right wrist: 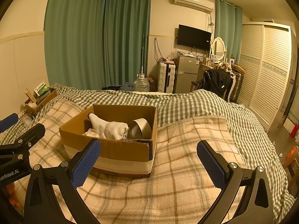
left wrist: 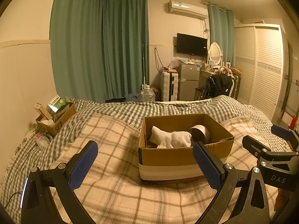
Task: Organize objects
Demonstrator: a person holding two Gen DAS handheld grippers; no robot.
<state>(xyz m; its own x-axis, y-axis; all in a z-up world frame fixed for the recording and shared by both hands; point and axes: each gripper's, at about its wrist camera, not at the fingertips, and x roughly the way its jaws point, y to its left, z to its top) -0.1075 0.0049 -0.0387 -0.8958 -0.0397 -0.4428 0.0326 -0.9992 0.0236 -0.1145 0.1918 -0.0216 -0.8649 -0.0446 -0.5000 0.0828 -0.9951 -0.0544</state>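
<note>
Over the plaid blanket (left wrist: 115, 192) I hold my left gripper (left wrist: 145, 163) and right gripper (right wrist: 149, 160) spread wide, both empty. Between them sits the cardboard box (left wrist: 168, 156), containing a white sock (left wrist: 168, 137) and a tape roll (left wrist: 200, 133).

A cardboard box (left wrist: 184, 149) sits on the bed (left wrist: 115, 186) near its middle, holding a sock (left wrist: 170, 138) left of a tape roll (left wrist: 200, 131). A second box (left wrist: 56, 119) lies at the bed's far left edge.

An open brown box (left wrist: 179, 156) sits on the bed. Inside, a white sock (left wrist: 171, 137) lies at 9 o'clock from a grey tape roll (left wrist: 200, 133), touching it.
</note>
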